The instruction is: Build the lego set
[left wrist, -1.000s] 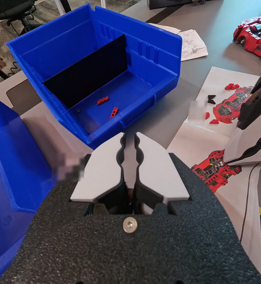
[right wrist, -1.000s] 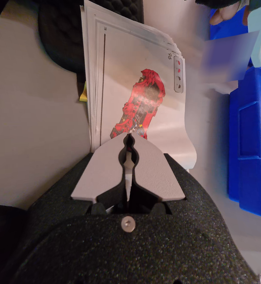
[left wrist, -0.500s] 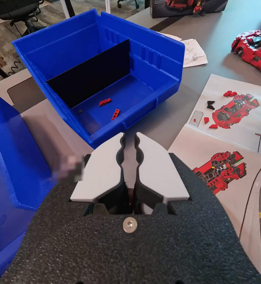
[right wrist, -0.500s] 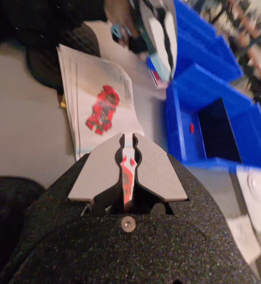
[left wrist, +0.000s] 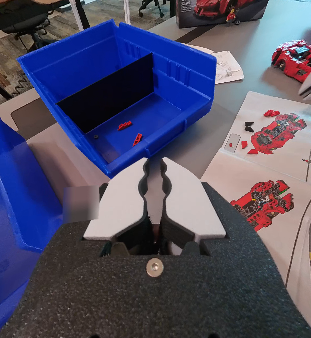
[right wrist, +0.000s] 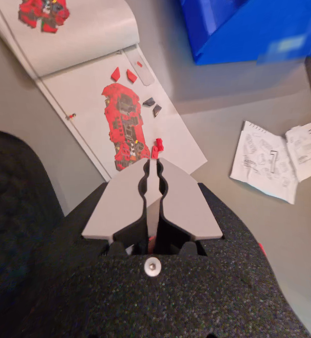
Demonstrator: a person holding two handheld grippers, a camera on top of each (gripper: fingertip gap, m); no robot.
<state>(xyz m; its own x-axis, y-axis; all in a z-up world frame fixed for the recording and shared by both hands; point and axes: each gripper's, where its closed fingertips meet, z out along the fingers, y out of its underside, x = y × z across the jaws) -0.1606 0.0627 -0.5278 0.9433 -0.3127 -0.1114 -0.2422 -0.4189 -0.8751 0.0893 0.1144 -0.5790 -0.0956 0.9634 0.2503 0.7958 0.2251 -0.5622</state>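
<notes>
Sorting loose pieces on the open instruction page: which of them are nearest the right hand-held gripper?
The small red studded bricks, just beyond the right hand-held gripper. The black wedges and red wedges lie farther up the page.

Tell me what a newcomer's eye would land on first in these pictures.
The big blue bin fills the middle of the left wrist view, with a black divider and two small red pieces on its floor. To its right lies the open instruction booklet with loose red and black pieces on it, and beyond that the red lego car.
</notes>
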